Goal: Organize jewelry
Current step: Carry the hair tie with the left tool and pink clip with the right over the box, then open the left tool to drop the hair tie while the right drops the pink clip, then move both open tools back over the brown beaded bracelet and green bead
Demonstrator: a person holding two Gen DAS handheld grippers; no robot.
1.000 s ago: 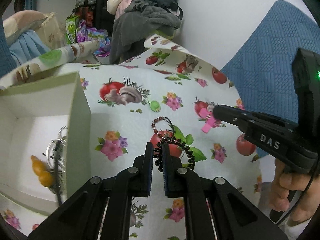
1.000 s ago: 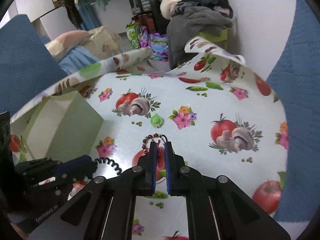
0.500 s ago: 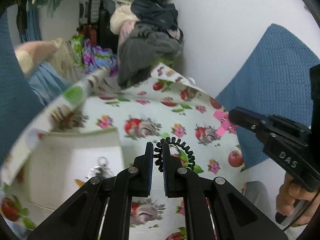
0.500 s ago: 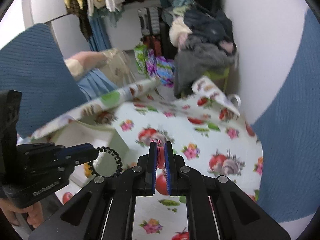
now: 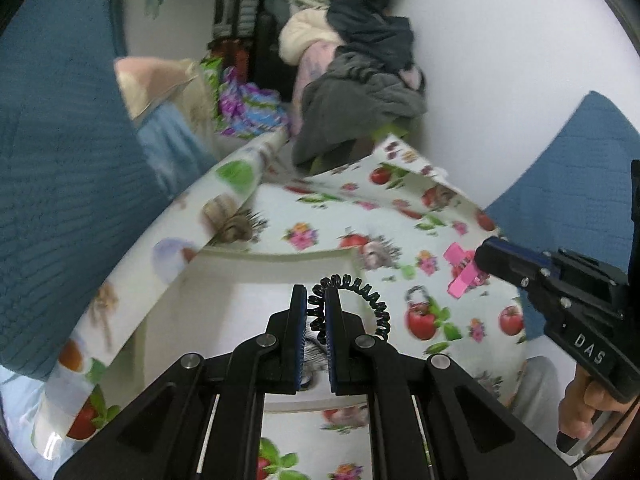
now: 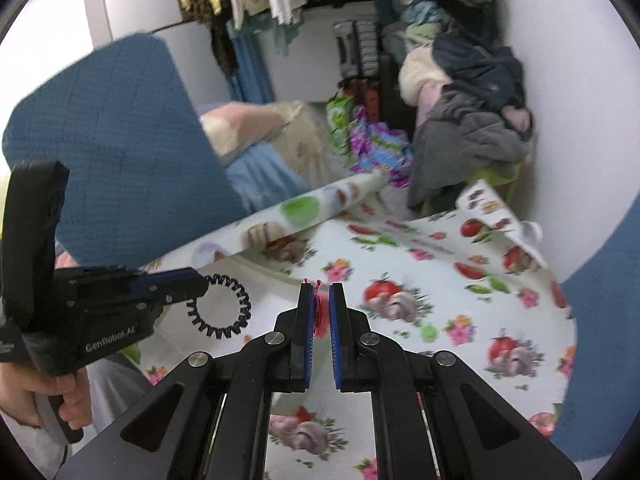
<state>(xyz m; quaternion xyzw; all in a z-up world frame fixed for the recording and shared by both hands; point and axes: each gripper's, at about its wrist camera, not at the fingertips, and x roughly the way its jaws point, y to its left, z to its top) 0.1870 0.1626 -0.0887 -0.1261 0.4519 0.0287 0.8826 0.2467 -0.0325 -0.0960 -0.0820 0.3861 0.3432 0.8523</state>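
Observation:
My left gripper (image 5: 316, 292) is shut on a black spiral coil band (image 5: 366, 300), which hangs above the open white box (image 5: 280, 256). From the right wrist view that left gripper (image 6: 202, 286) shows at the left with the coil band (image 6: 220, 308) sticking out of its tip. My right gripper (image 6: 319, 288) is shut on a pink hair clip (image 6: 320, 312), held above the tablecloth. In the left wrist view the right gripper (image 5: 482, 258) carries the pink clip (image 5: 460, 276) at its tip. A dark beaded bracelet (image 5: 416, 291) lies on the cloth by a printed tomato.
The table wears a tomato-and-mushroom cloth (image 6: 460, 280) with curled far edges. Blue quilted cushions (image 5: 60, 160) stand left and right (image 5: 580, 152). A heap of clothes (image 6: 468, 120) sits at the back by the white wall. A hand (image 5: 580, 416) grips each handle.
Both grippers have risen off the table with their items. The left one carried the coil band leftward until it hangs over the white box. The beaded bracelet stayed on the cloth.

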